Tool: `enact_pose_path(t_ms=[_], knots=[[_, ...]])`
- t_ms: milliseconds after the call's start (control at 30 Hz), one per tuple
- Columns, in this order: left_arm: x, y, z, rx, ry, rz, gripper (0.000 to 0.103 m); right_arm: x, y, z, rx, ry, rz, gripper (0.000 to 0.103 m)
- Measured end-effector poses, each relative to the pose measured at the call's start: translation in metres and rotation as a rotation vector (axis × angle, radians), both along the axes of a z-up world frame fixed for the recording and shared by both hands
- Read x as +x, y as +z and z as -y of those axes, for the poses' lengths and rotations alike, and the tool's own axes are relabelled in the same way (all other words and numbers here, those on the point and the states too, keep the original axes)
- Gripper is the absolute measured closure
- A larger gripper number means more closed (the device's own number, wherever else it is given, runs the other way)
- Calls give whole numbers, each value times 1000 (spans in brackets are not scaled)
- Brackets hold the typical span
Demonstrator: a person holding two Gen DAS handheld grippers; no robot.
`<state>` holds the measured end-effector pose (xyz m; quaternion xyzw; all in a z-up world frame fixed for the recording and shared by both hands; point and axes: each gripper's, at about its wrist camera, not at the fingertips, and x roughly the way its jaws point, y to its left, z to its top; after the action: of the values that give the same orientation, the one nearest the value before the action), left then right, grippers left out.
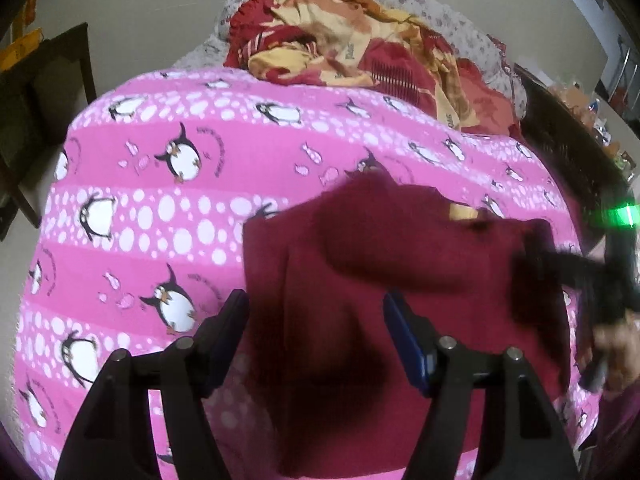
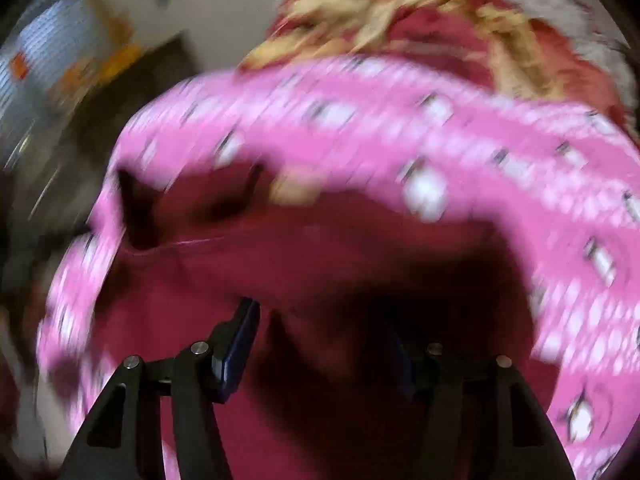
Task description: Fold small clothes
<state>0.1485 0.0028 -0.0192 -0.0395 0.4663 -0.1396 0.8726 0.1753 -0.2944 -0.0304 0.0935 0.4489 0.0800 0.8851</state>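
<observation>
Garment (image 1: 360,280), maroon, is lying partly folded on the pink penguin bedspread (image 1: 160,200), near its front edge, with a fold flap sitting across the top and a yellow neck label (image 1: 464,212) peeking out. Left gripper (image 1: 316,328) is hanging over the garment's lower left part, jaws standing well apart, nothing pinched; cloth is only lying under the gap. Right gripper (image 2: 324,340) is also showing its jaws spread over maroon fabric, closing slightly, no cloth clamped between the pads as far as the blur allows.

Risk, as a judgement: the loose flap is looking puffy and could be springing back or sliding off, since neither claw is pinning it. A fast sweep of the right hand could be snagging the sleeve edge and dragging the fold crooked. The soft bedspread could be bunching under any press and skewing the crease.

Hard to read: the right wrist view is smearing badly, its right-hand finger is sitting in dark shadow, so pad contact there is uncertain. The garment's lower hem is being cut off behind the left claw's arms. The pile of red and yellow clothes (image 1: 352,44) at the far end is waiting unfolded; its item count is not readable.
</observation>
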Motion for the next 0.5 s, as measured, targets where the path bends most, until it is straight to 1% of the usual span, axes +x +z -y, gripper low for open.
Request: enact_pose_path(t_ms=[33,67,100,167,267,333,400,467,500], knots=[[1,-3,4,5,-2,-7,35,11,-1,14,48,-66,-4,39],[4,-6,10,21,-5,-16,35,15,-3,21,83,-93,-21,39],[8,-9,16,38,-7,-18,35,16,-2,27,132,-102,-37,39],[15,-13,25,55,-6,-11,35,5,7,31,161,-81,-21,39],[32,-22,33,84,36,-6,35,-24,23,34,106,-47,22,35],[43,-29,34,105,68,-6,34,-33,22,39,103,-53,27,35],[54,-42,33,109,93,-47,34,-31,8,44,44,-79,-14,35],[60,-55,31,106,112,-79,32,-20,-13,55,-35,-173,-70,37],[61,-59,30,113,112,-80,30,-16,-18,59,-45,-203,-73,38]])
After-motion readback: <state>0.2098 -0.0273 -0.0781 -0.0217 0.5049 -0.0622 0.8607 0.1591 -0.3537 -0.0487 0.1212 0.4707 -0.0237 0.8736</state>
